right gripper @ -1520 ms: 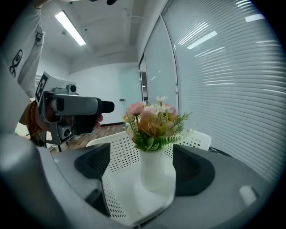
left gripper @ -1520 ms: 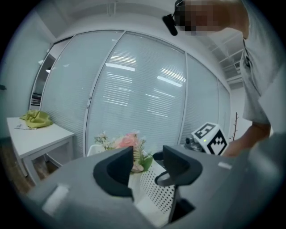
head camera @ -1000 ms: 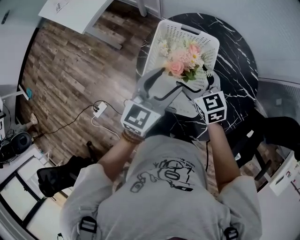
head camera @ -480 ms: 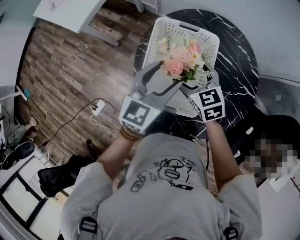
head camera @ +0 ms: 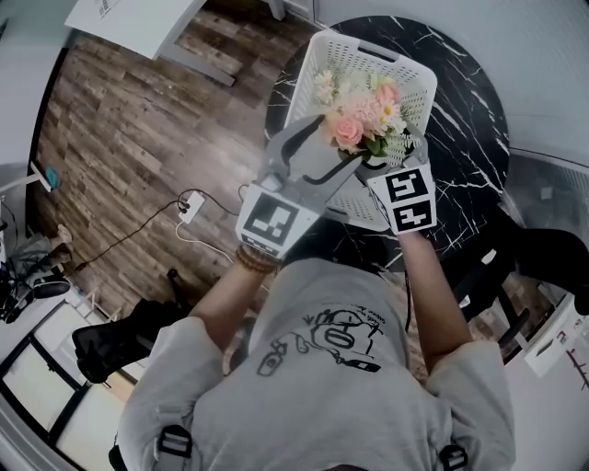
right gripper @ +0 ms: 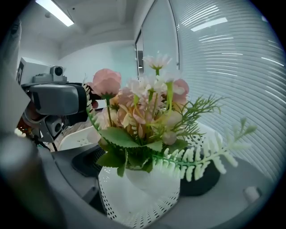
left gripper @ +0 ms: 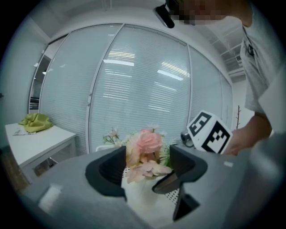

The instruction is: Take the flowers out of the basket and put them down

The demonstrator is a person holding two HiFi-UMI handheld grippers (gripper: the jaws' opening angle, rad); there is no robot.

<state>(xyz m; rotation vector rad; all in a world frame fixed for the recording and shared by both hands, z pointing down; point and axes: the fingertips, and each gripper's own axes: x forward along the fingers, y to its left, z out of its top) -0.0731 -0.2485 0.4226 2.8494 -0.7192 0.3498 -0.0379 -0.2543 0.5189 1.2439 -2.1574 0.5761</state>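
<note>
A bunch of pink and cream flowers (head camera: pixel 359 115) with green fern, set in a white base, stands above the white perforated basket (head camera: pixel 304 69) on the black marble table (head camera: pixel 465 110). My left gripper (head camera: pixel 333 145) reaches in from the left and my right gripper (head camera: pixel 391 156) from the right. In the left gripper view the flowers (left gripper: pixel 147 143) rise between the dark pads, the left gripper (left gripper: pixel 147 172) shut on the white base. In the right gripper view the flowers (right gripper: pixel 147 112) fill the middle, and the right gripper (right gripper: pixel 143 174) closes on the same base.
The round table sits by a glass wall with blinds. Wooden floor lies to the left, with a power strip (head camera: pixel 191 210) and cables. A white desk (head camera: pixel 138 18) stands at the top left. Dark chair parts (head camera: pixel 543 258) are at the right.
Both grippers have crept forward towards the basket with the flowers between them, and the bunch sits a little higher over the basket.
</note>
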